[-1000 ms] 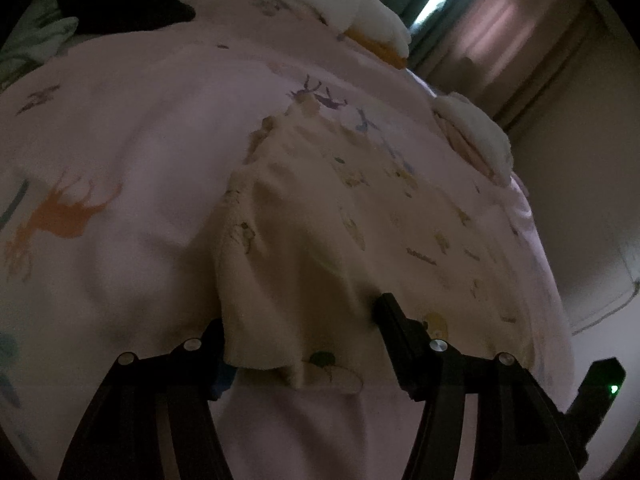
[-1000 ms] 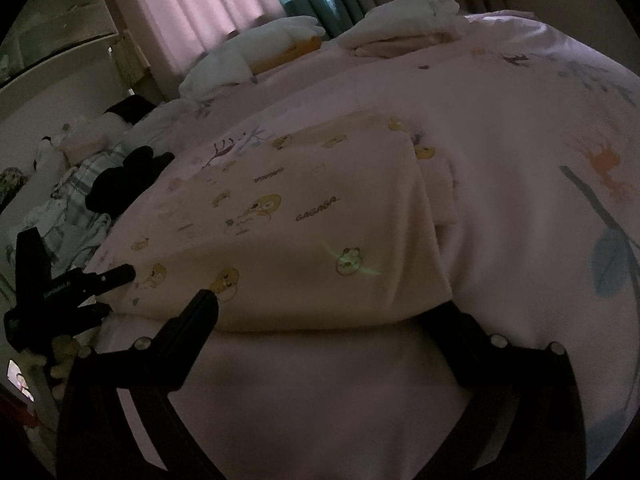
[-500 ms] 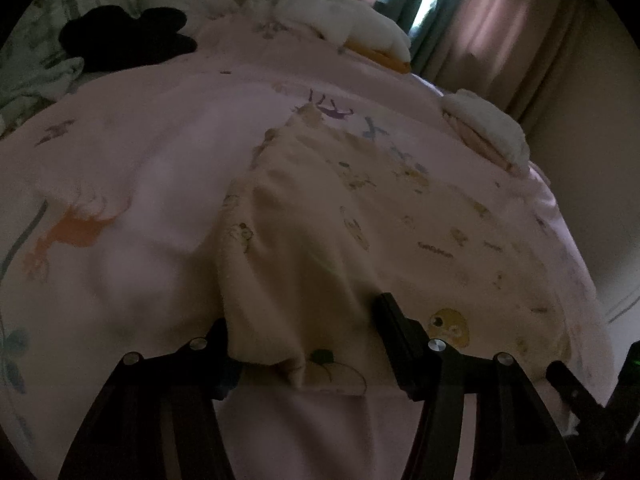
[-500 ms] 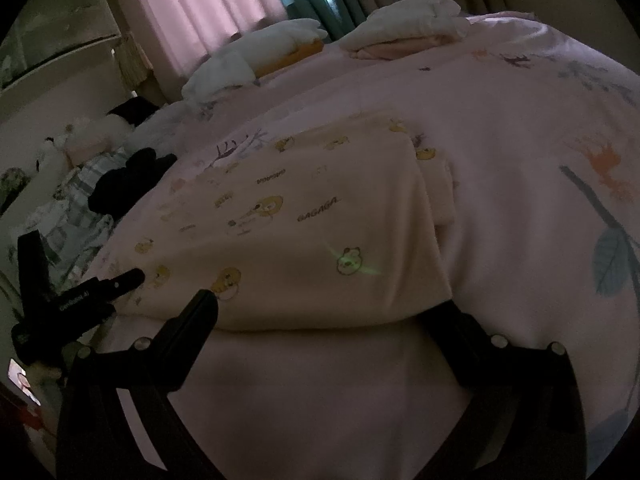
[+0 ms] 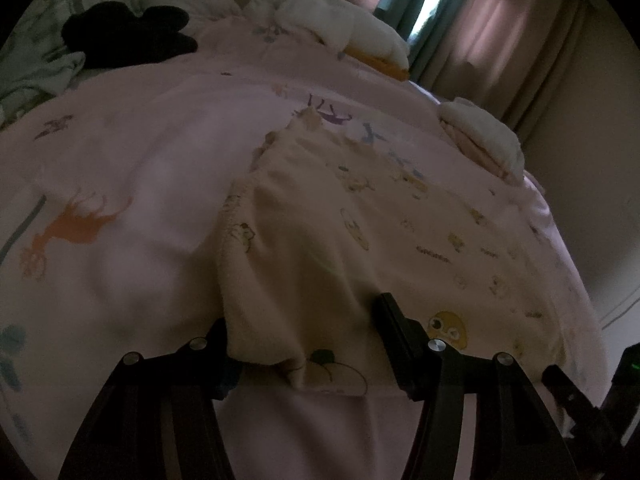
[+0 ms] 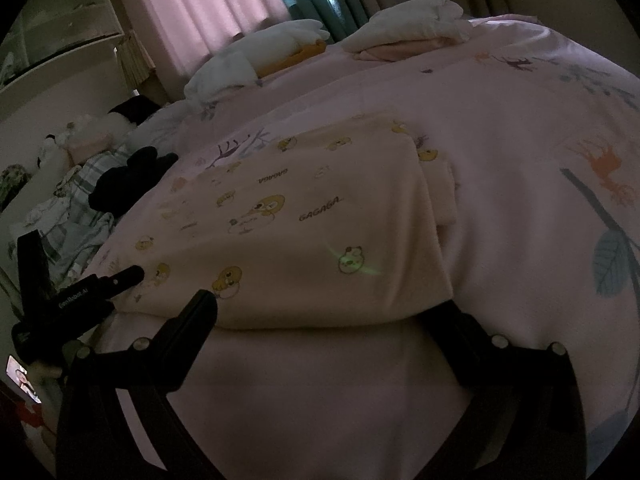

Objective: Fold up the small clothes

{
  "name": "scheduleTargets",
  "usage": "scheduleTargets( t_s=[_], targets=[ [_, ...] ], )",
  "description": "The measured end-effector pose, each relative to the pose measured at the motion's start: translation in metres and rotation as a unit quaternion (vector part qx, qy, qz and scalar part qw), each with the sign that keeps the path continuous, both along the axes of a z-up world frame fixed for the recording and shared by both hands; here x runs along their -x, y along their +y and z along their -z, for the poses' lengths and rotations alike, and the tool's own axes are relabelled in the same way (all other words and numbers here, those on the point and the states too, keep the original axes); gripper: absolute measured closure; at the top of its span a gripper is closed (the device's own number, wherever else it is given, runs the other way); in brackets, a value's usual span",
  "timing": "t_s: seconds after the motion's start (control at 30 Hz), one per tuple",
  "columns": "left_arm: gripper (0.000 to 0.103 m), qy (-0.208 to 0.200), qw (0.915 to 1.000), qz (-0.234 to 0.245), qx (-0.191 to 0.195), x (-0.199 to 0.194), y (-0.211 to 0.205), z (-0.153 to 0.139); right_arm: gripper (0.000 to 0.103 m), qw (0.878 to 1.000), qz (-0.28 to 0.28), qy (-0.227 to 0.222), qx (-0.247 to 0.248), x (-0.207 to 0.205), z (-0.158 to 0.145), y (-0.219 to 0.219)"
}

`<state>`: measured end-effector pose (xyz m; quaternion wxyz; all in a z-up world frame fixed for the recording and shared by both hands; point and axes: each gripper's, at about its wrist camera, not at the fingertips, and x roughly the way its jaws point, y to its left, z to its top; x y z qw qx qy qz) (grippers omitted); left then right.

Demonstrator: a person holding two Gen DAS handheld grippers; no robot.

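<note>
evidently the cream duck-print garment (image 5: 360, 240) lies spread on the pink animal-print bedcover (image 5: 132, 168) so that its near hem faces both tools, probably ready for a lift-and-fold away from the viewer. one long side is already doubled over, with a narrower layer peeking out along the edge in the right wrist view, so i judge the folding partly done.

the left gripper (image 5: 304, 344) sits low at the near left corner of the hem, angled down toward the bed. its fingers stand apart on either side of a bunched fold of cloth; the fabric drapes between and over them, but i cannot tell whether the pads actually press it.

the right gripper (image 6: 332, 320) points down at the opposite stretch of the hem, its fingers spread wide and clear of the cloth, which lies just beyond the tips; it is released.

two stacks of folded clothes (image 6: 404, 28) rest far off near the curtains (image 6: 208, 4), and a dark garment (image 6: 132, 176) lies aside.
</note>
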<state>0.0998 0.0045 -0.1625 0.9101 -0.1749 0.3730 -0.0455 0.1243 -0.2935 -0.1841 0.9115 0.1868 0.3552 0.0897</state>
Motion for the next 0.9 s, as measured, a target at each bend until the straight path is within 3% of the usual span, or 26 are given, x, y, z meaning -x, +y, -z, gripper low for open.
scheduleTargets(
  t_s=[0.5,0.83,0.9],
  targets=[
    [0.043,-0.001,1.0000,-0.001,0.008,0.001,0.001,-0.001,0.000,1.000,0.000,0.000,0.001,0.000,0.000,0.000],
    [0.072,0.014,0.9939,-0.007,0.110,-0.004,0.031,0.003,0.000,1.000,-0.002,-0.008,-0.016,0.000,-0.002,-0.003],
    [0.075,0.016,0.9933,-0.003,0.114,-0.004,0.031,0.003,0.000,1.000,-0.002,-0.009,-0.016,-0.001,-0.002,-0.003]
  ],
)
